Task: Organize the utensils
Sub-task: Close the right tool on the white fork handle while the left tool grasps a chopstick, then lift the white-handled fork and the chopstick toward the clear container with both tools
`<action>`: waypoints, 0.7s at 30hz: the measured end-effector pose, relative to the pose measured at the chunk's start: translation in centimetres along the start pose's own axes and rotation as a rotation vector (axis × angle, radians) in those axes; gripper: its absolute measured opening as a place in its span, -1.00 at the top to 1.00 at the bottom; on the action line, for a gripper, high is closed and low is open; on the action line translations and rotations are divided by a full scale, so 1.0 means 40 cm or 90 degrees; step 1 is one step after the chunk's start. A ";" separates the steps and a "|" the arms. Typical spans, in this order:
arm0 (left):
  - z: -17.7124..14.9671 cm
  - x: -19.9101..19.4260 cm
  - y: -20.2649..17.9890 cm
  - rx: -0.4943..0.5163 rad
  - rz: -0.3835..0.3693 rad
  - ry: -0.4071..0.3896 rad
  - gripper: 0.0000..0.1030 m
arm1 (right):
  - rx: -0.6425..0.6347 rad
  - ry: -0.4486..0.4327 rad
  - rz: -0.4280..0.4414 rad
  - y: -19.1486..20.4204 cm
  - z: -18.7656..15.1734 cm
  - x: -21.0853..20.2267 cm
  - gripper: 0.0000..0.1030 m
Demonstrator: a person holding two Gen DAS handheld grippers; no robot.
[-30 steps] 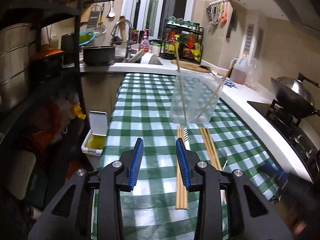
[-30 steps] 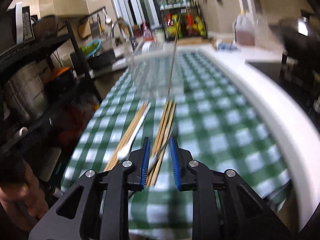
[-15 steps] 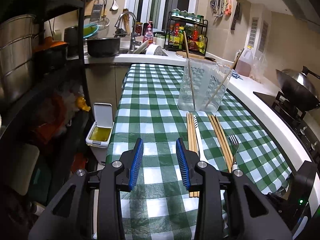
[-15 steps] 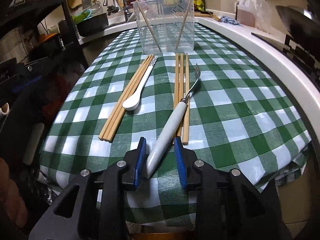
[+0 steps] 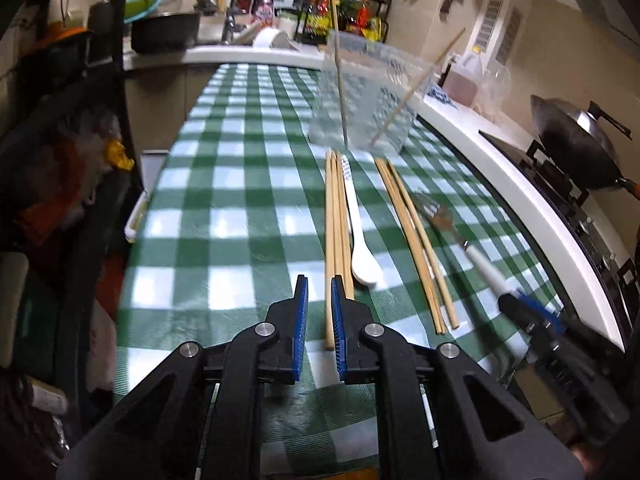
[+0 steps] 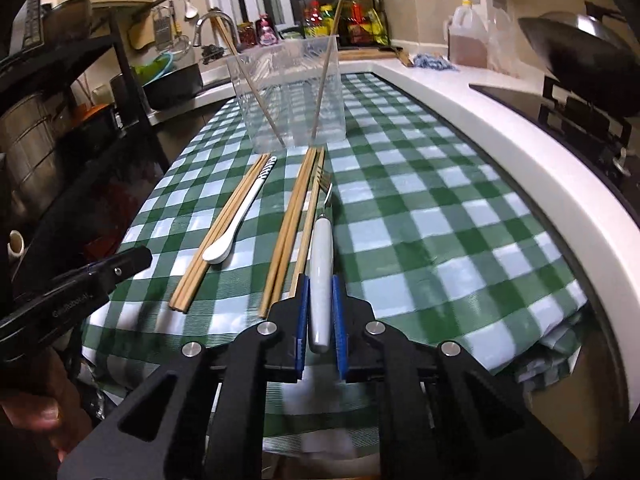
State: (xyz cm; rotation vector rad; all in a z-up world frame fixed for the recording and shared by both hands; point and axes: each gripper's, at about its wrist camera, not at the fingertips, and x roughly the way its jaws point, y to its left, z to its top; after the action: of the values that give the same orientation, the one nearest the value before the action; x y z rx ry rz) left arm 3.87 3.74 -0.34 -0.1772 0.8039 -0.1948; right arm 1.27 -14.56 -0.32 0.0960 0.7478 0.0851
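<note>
On the green checked cloth [image 6: 420, 208] lie two bundles of wooden chopsticks [image 6: 218, 236] [image 6: 294, 216], a white spoon [image 6: 236, 224] and a fork with a white handle [image 6: 321, 268]. My right gripper [image 6: 320, 308] has its blue pads on both sides of the fork handle, shut on it. My left gripper [image 5: 319, 312] is nearly shut and empty, its right pad beside the near end of the left chopstick bundle [image 5: 334, 240]. A clear plastic container [image 6: 290, 92] holding two chopsticks stands behind the utensils. The spoon [image 5: 358, 232] and fork [image 5: 460, 236] also show in the left wrist view.
A white counter edge [image 6: 520, 168] runs along the right with a stove and a wok [image 6: 580, 44]. A dark shelf rack [image 6: 68, 112] with pots stands to the left. The sink [image 5: 224, 24] and a spice rack [image 6: 340, 12] are at the far end.
My left gripper narrowed its gap and moved forward to the near end of the left chopsticks. My right gripper closed on the fork handle, which now lies straight between the pads.
</note>
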 end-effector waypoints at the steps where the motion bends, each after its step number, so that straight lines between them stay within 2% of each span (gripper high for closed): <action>1: -0.005 0.009 -0.003 0.001 -0.002 0.006 0.77 | -0.009 0.000 0.004 -0.015 0.000 0.003 0.77; 6: -0.016 0.036 -0.013 0.014 0.001 0.027 0.86 | -0.007 0.001 0.017 -0.079 -0.016 0.017 0.76; 10: -0.027 0.062 -0.029 0.035 0.027 0.046 0.91 | -0.013 0.001 0.024 -0.109 -0.025 0.030 0.75; 14: -0.035 0.060 -0.050 0.061 0.052 0.034 0.90 | -0.012 0.021 0.019 -0.127 -0.041 0.054 0.72; 21: -0.056 0.052 -0.066 0.083 0.081 0.016 0.88 | -0.028 0.013 0.009 -0.129 -0.047 0.050 0.71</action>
State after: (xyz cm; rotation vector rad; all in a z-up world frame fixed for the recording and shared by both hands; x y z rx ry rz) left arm 3.36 0.52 -2.70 -0.0004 0.8215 -0.1283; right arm 1.67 -19.34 -3.62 0.0588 0.7648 0.1159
